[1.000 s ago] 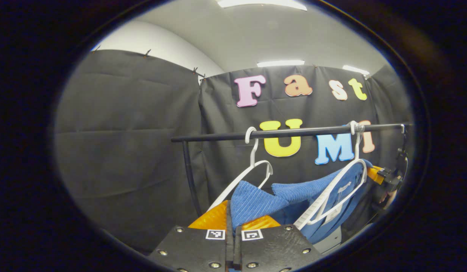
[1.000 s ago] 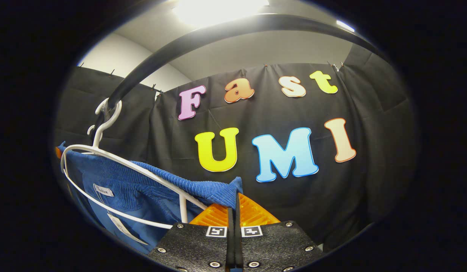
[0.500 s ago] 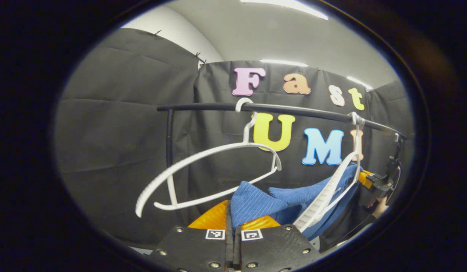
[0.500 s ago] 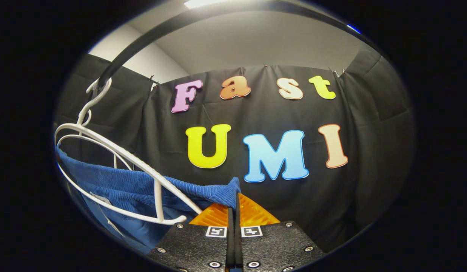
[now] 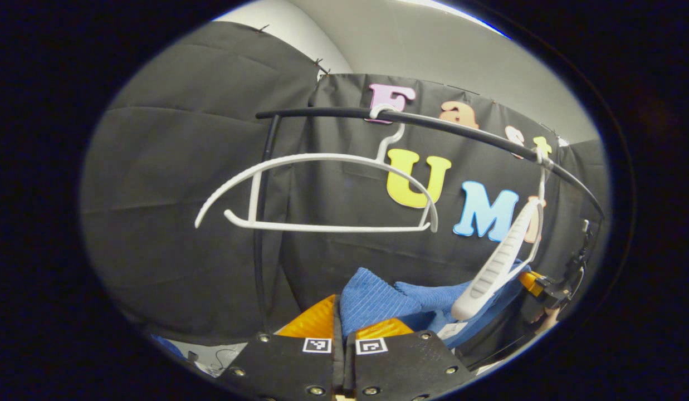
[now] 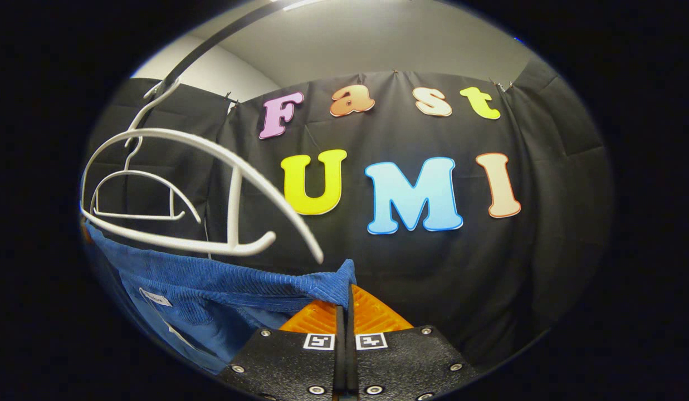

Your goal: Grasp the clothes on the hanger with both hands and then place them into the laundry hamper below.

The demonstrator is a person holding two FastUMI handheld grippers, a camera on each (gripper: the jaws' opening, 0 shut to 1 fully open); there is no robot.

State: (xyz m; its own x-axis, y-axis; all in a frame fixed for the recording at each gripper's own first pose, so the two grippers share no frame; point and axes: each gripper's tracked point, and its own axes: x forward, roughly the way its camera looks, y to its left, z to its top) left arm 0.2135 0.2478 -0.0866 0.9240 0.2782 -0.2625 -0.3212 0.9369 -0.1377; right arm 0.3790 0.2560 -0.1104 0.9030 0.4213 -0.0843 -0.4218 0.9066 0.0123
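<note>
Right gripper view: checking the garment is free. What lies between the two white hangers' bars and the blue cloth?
Nothing: bare gap under near hanger; blue cloth hangs below.

**Two gripper cameras low under the rail, both tilted up at the back wall**

The left gripper view looks from below and from the rail's (image 5: 433,123) left end, forward and upward along its own fingers (image 5: 316,320), with the first hanger (image 5: 322,192) near and the second hanger (image 5: 503,259) farther right. The right gripper view sits close under that second hanger (image 6: 210,184), facing the cloth wall (image 6: 545,267). Both views share the rail, both hangers, the blue garment (image 6: 221,284) and the wall.
</note>
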